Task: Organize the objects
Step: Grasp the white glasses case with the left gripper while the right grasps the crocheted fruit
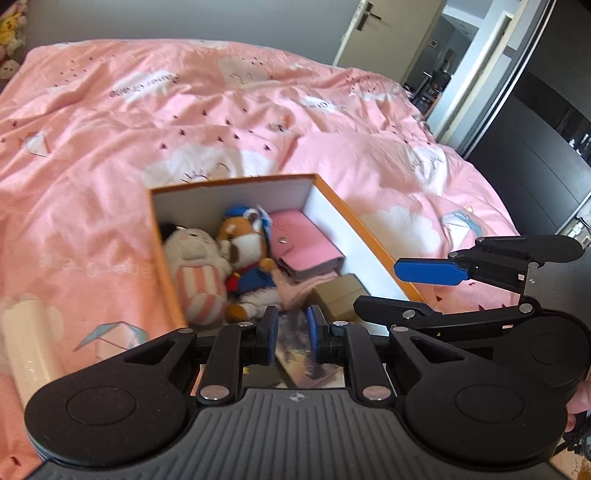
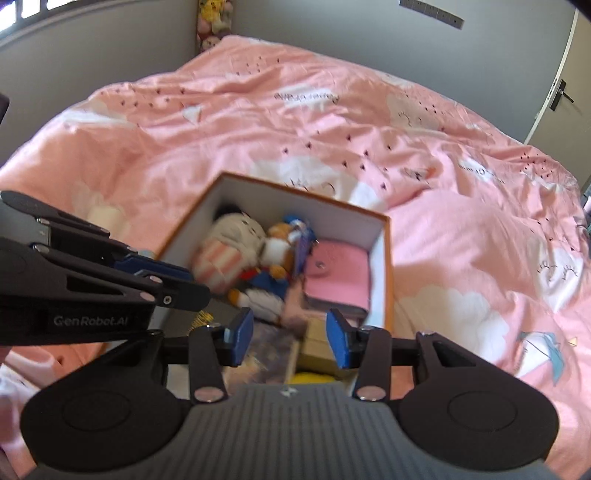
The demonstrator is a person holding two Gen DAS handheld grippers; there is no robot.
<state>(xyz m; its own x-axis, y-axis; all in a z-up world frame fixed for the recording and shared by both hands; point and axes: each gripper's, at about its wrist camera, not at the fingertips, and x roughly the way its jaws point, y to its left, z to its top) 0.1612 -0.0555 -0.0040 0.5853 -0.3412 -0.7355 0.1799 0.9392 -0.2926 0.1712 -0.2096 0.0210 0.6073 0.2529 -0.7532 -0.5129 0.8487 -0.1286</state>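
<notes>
Pink bed [image 1: 110,122], box [image 1: 369,236], tools hiding near contents

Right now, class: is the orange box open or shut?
Open: the orange box has no lid on, with plush toys visible inside.

My surroundings, itemised. A pink duvet [image 1: 110,122] with white clouds, small dark marks and script lettering covers the bed, creased throughout. Grey wall [image 2: 110,48] behind the headboard end. A heap of plush toys [image 2: 214,22], one yellow, sits in the corner beyond the bed; the same heap [image 1: 11,33] shows at my left view's edge. A pale door [image 1: 373,29] with a dark lever handle stands ajar. Beside it, a doorway [image 1: 436,74] opens on a dim room. A dark glossy wardrobe front [image 1: 546,129] runs along the right.
</notes>
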